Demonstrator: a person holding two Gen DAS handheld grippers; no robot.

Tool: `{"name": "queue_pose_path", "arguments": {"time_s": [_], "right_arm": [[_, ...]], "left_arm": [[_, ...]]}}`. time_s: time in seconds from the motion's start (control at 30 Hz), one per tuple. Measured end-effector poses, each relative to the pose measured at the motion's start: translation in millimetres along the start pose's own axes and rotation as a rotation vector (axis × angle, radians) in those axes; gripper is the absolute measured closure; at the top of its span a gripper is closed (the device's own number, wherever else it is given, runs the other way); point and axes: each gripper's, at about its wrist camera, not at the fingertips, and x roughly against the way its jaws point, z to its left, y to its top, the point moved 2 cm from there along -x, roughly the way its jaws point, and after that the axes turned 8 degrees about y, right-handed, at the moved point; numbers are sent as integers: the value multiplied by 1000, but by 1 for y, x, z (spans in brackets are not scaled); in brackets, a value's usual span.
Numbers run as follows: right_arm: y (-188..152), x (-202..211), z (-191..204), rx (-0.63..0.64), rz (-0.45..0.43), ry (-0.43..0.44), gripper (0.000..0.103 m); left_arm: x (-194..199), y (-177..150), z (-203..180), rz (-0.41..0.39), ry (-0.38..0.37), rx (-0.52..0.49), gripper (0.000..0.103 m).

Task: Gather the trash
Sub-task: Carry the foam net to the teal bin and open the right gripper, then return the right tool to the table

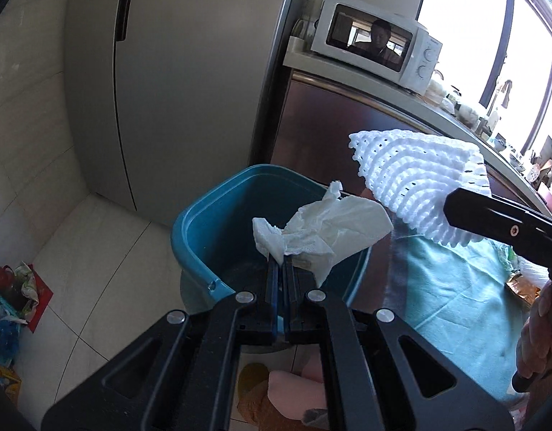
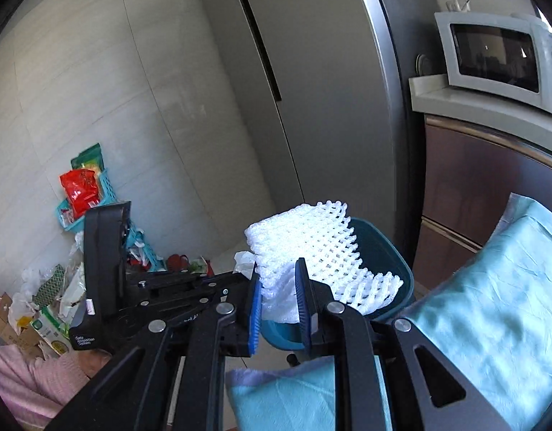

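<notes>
My left gripper (image 1: 282,265) is shut on a crumpled white tissue (image 1: 322,230) and holds it over the open top of a teal bin (image 1: 193,222). My right gripper (image 2: 279,269) is shut on a white foam fruit net (image 2: 312,244) and holds it above the same teal bin (image 2: 383,248). The foam net also shows in the left wrist view (image 1: 419,179), to the right of the tissue and above the bin's right rim. A corner of the tissue (image 2: 244,262) shows left of the net in the right wrist view.
A grey fridge (image 1: 175,82) stands behind the bin. A white microwave (image 1: 376,46) sits on a counter (image 2: 473,107) to the right. A light blue cloth (image 2: 491,305) covers a surface beside the bin. Bags and baskets (image 2: 82,208) are piled on the floor at left.
</notes>
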Motion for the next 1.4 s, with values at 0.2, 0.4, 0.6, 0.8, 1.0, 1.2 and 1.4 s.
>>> {"name": "queue_pose_path", "arguments": {"time_s": [0.2,0.4,0.6,0.8,1.0,1.2,1.4], "right_arm": [[4,-40,-14,-42,87,-20,86],[6,-71,-29,-113,169,-64,83],[-2,-85,-43,-182,216,-97,77],[-5,-67,-49,-218,163,-97,75],[-11,-13,-42,-198,58,-100,67],[-28,71,-26,-163,-83,-168,58],[-60,158,-21,-194,-212,-286,54]], "left_arm": [[-23,1,-4,36,36,-2,101],[-49,2,-8,91,44,11,100],[-68,-1,-9,129,29,43,89],[-71,-4,-8,124,44,75,81],[-40,1,-16,35,33,61,60],[10,4,-63,-71,-94,-56,42],[44,-5,-132,-117,-285,-223,35]]}}
